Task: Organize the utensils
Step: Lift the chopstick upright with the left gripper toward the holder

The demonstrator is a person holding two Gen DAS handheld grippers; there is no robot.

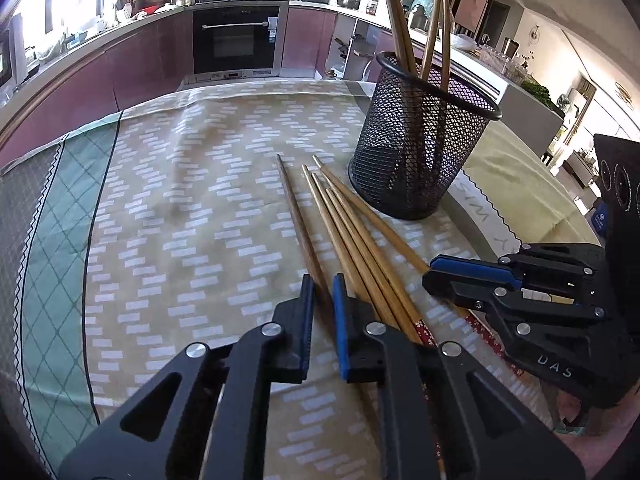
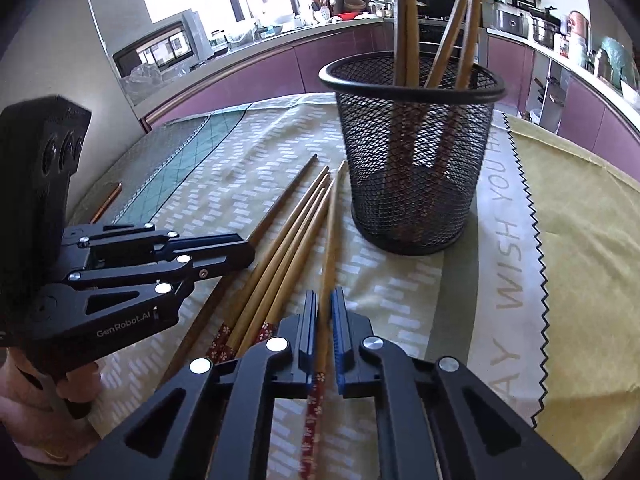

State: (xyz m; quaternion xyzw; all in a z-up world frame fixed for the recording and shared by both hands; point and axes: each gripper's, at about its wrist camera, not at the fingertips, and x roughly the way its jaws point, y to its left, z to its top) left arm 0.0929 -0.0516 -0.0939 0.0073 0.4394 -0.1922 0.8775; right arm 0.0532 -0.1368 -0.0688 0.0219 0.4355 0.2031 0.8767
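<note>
Beside the black mesh cup (image 2: 414, 152), each gripper's jaws pinched one brown chopstick, the left's (image 1: 298, 220) seemingly darker.

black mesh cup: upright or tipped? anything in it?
Upright. The black wire-mesh cup stands on its base on the patterned tablecloth, rim up, with several wooden chopsticks leaning inside it.

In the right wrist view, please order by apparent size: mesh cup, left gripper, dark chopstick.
1. mesh cup
2. left gripper, nearly as big, but nearer the camera, so unsure
3. dark chopstick, thinnest
</note>
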